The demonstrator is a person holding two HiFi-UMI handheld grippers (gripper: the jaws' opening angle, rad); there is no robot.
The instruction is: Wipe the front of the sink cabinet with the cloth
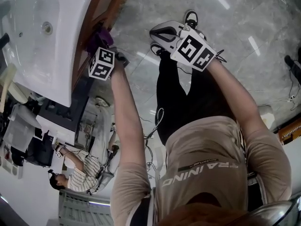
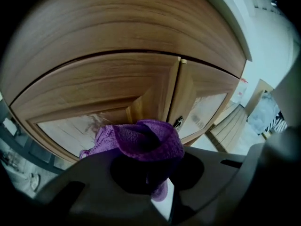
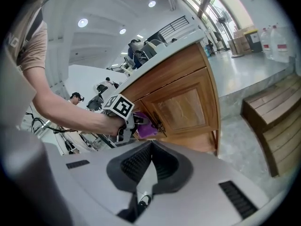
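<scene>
Left gripper (image 2: 149, 175) clamps purple terry cloth (image 2: 146, 138) at wooden sink cabinet front (image 2: 117, 79), 12 o'clock; wiping likely mid-way. Right gripper (image 3: 146, 164) clenched, empty.

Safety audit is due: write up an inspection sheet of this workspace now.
Surface: brown wooden two-door sink cabinet front; pale sheen on its lower panels, smear or reflection unclear.
Job's things: purple terry cloth, bunched, by the door seam.
Clutter: nothing seen.
Grippers: left gripper shut on the cloth; right gripper shut, empty, held away from the cabinet.
Cables: thin white cables over the grey marble floor, near the wearer's legs.
Surroundings: white sink basin above the cabinet; wooden steps; another person in a striped shirt.
</scene>
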